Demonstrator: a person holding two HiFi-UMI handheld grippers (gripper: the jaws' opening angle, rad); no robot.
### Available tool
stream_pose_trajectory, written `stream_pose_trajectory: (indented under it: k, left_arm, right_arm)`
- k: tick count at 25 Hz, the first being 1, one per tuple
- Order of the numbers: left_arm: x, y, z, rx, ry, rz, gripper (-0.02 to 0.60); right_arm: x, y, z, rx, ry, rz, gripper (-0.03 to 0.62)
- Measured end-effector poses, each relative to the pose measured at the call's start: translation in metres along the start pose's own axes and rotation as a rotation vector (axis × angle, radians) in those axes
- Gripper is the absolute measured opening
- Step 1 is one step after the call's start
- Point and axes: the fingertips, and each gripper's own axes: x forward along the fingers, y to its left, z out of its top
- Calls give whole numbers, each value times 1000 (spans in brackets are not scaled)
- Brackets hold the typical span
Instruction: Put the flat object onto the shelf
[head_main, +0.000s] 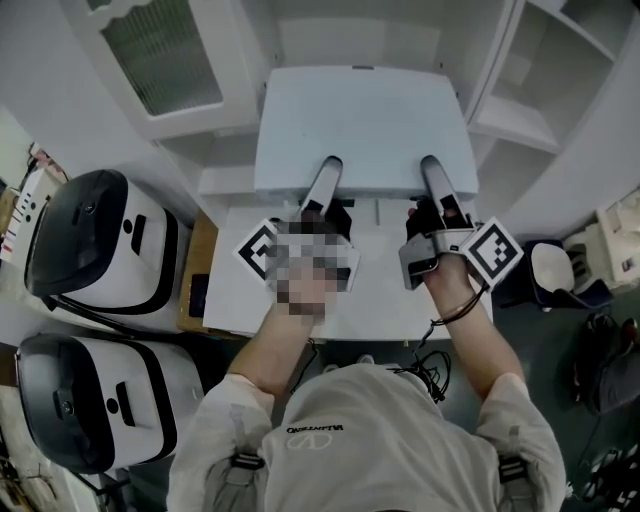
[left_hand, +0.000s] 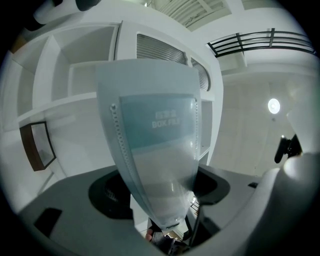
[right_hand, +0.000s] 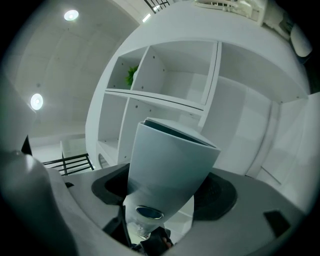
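A flat, rectangular box file of smooth, pale blue-grey plastic was held in the air in front of a white open shelf. The left gripper and right gripper each clamped its near edge. One narrow side had a round finger hole, and one panel looked frosted and translucent.

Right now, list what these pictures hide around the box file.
Head view: the box file hides whatever lies under it, and a mosaic patch covers part of the left gripper.
Left gripper view: the box file hides the shelf bay ahead; the print above "BOX FILE" is too small.
Right gripper view: the green thing in the upper bay is too small to identify.
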Motion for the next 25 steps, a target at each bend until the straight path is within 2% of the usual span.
stream_pose_trajectory:
  k: [9,16,21,25]
  left_arm:
    - [29,17,10,-40,8,29,337]
    - [43,24,14,-32,19,44,337]
    - [50,37,19,-7,29,82,337]
    - [60,38,23,-4,16,76,337]
  right_arm:
    - [32,-13,10,29,-3,-35,365]
    - [42,-23,15,50,-16,-54,367]
    - [53,-28,19,60,-24,-67,371]
    - [63,-32,23,73,-23,-67,373]
